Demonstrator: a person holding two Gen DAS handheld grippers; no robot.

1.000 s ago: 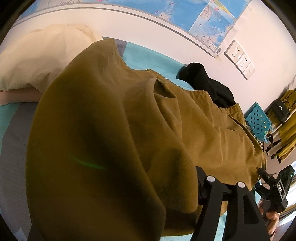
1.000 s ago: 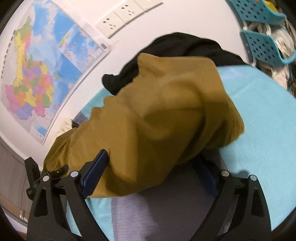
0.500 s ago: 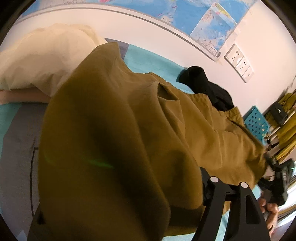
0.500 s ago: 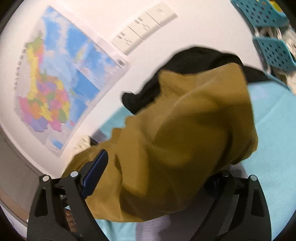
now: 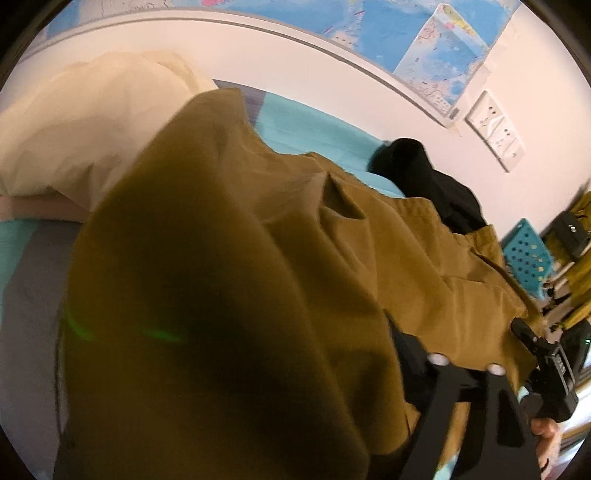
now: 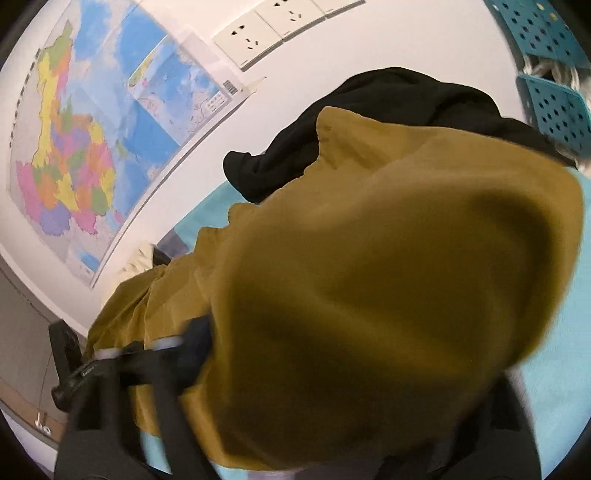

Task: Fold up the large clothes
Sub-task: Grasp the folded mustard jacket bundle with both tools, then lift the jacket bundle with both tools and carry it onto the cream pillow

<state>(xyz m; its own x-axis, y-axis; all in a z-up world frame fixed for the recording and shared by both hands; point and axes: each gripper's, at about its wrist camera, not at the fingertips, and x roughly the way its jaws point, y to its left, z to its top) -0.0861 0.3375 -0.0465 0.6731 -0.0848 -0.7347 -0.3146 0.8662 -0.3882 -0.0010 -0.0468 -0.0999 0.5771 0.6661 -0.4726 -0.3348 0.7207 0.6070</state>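
A large mustard-brown garment (image 5: 258, 280) hangs between my two grippers above a bed with a turquoise sheet (image 5: 306, 125). It fills most of the left wrist view and drapes over my left gripper (image 5: 229, 417), which is shut on its cloth; only the right finger (image 5: 410, 354) shows. In the right wrist view the same garment (image 6: 388, 280) bulges over my right gripper (image 6: 332, 387), which is shut on its edge; the left finger (image 6: 192, 350) shows, the right one is hidden. The right gripper also shows in the left wrist view (image 5: 543, 365).
A black garment (image 5: 428, 177) lies by the wall behind the brown one. A cream pillow (image 5: 81, 129) lies at the head of the bed. Blue perforated baskets (image 5: 528, 258) stand at the right. A map (image 6: 81, 147) and wall sockets (image 6: 258, 33) are on the wall.
Both grippers have lifted the brown garment higher. In the right wrist view the cloth has swung up and closer, covering more of the sheet and the right finger.
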